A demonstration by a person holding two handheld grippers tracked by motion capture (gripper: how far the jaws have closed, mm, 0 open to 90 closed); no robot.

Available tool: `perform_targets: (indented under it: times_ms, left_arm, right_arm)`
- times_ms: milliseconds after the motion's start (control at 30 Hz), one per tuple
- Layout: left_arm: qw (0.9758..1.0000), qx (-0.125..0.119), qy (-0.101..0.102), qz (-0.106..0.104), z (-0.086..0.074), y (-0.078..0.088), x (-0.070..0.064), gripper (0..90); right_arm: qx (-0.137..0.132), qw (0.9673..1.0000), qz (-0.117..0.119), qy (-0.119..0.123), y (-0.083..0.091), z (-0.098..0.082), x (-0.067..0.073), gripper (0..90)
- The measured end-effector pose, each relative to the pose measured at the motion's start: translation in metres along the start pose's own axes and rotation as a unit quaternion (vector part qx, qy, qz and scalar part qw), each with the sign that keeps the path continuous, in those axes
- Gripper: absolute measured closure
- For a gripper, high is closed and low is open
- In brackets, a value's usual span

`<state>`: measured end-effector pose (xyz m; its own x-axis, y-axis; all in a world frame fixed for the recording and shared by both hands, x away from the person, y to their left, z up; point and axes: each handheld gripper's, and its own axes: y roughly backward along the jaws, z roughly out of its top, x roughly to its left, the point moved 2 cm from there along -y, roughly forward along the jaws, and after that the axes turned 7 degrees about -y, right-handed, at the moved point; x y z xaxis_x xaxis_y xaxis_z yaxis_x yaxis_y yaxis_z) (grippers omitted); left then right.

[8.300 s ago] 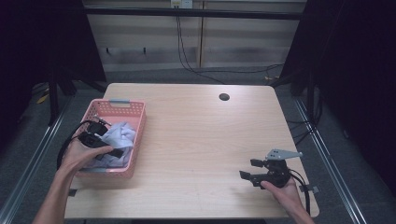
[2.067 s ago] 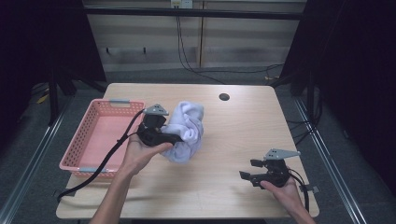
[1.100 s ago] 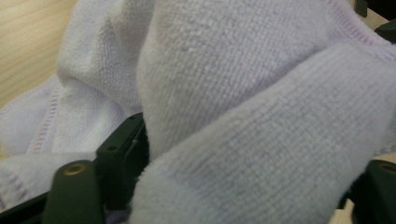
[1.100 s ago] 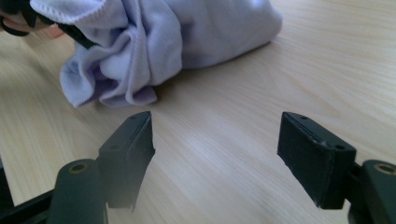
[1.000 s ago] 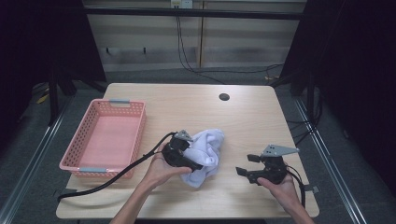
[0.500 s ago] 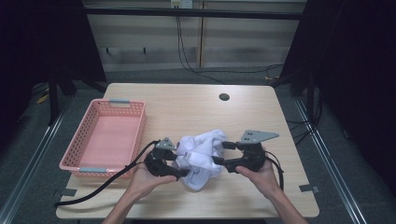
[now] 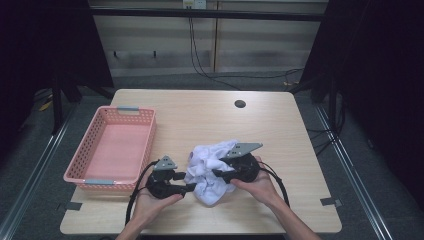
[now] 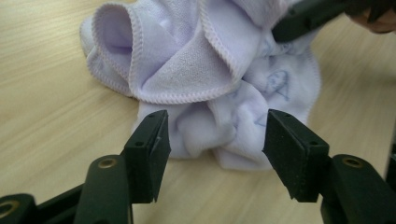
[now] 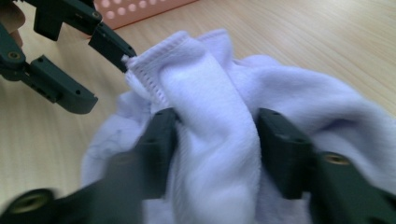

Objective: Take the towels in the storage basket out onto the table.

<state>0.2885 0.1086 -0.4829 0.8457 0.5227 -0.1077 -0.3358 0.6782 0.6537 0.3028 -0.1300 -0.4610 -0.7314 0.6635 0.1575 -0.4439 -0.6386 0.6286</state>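
The white towel (image 7: 212, 167) lies crumpled on the table (image 7: 200, 115), near its front edge and clear of the pink basket (image 7: 112, 150), which stands empty to the left. So removal looks done — spreading or folding, by my judgement, is not begun. Your right gripper (image 9: 212, 135) has just been closing: its jaws bracket a raised fold with the pads against the cloth on both sides, a grip forming. Your left gripper (image 8: 215, 149) has also been closing, yet its jaws stand half apart at the towel's near edge, cloth between them — no pad pressing. Left to do: secure two hems and draw the bundle flat.
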Motion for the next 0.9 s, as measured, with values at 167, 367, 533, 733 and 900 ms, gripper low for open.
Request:
perform_targets:
  times_ms: [167, 367, 533, 733, 900]
  left_arm:
    - [0.9994, 0.004, -0.017, -0.031, 0.007, -0.026, -0.005, 75.1]
    - [0.9989, -0.029, -0.015, -0.033, 0.015, -0.008, -0.002, 82.5]
    - [0.9975, -0.054, -0.015, -0.044, 0.019, 0.010, -0.005, 82.8]
    - [0.9957, -0.045, -0.044, -0.067, 0.016, 0.017, -0.028, 82.8]
    - [0.9944, -0.040, -0.047, -0.085, 0.015, 0.009, -0.037, 69.3]
  right_arm:
    - [-0.034, 0.9989, -0.002, -0.032, 0.017, 0.003, -0.015, 78.2]
    - [-0.102, 0.9903, -0.057, -0.076, 0.063, 0.012, -0.050, 78.7]
    - [-0.139, 0.9741, -0.137, -0.114, 0.105, 0.014, -0.098, 81.5]
    - [-0.156, 0.9544, -0.207, -0.148, 0.131, 0.009, -0.148, 82.6]
    - [-0.113, 0.9617, -0.191, -0.161, 0.118, -0.013, -0.164, 56.7]
